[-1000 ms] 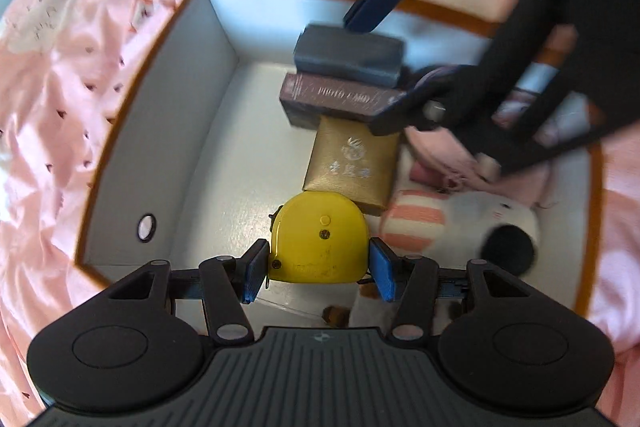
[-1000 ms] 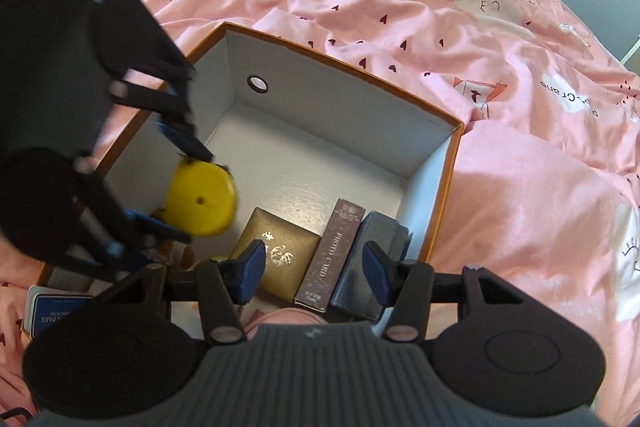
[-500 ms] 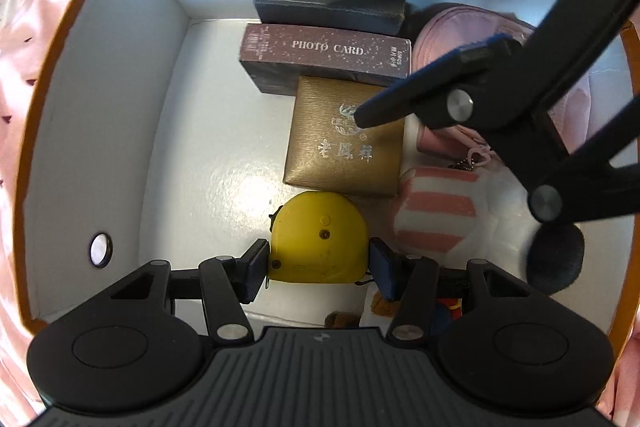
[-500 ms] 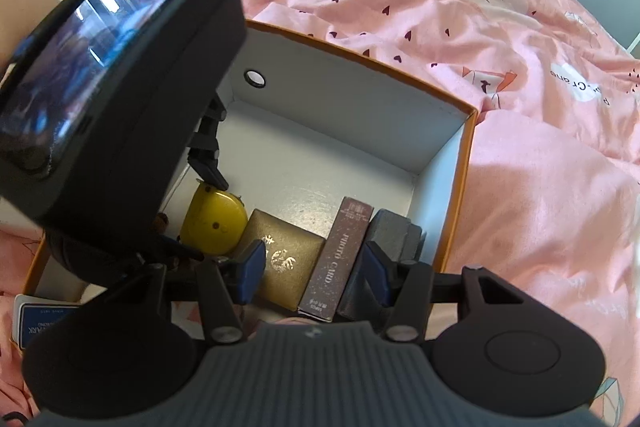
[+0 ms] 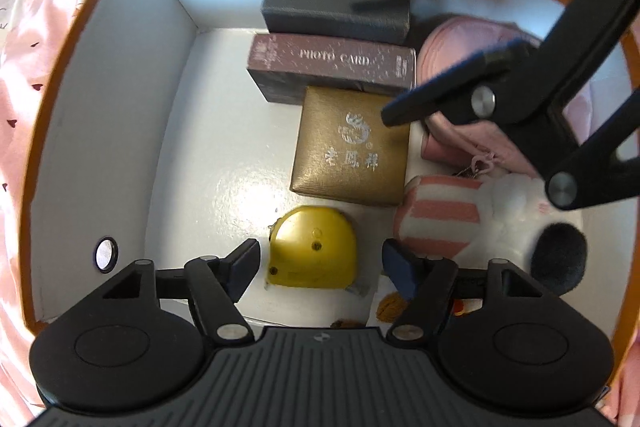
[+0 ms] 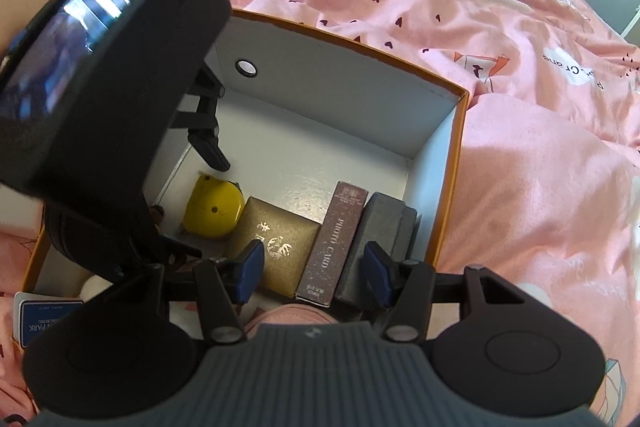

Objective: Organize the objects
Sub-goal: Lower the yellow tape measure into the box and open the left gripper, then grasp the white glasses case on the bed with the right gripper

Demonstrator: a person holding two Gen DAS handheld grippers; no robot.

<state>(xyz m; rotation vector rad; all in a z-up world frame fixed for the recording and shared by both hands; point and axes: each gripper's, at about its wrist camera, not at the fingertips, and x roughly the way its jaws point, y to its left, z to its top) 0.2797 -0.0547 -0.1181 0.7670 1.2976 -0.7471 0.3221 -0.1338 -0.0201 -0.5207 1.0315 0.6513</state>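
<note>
Yellow tape measure (image 5: 314, 249) lies on the white floor of the orange-rimmed box (image 5: 100, 131), bare floor to its left, gold case (image 5: 352, 147) just beyond. The left hand-held gripper (image 5: 318, 261), clamping it a second ago, has just opened, pads clear. The right hand-held gripper (image 6: 312, 269) hangs released, hiding the plush toy (image 5: 440, 223).

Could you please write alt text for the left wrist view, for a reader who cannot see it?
The left hand-held gripper, jaws just opened, straddles a yellow tape measure lying on the floor of a white box without touching it. Beyond lie a gold case, a "PHOTO CARD" box and a grey box, plush toys to the right. The right hand-held gripper reaches in from the upper right.
</note>
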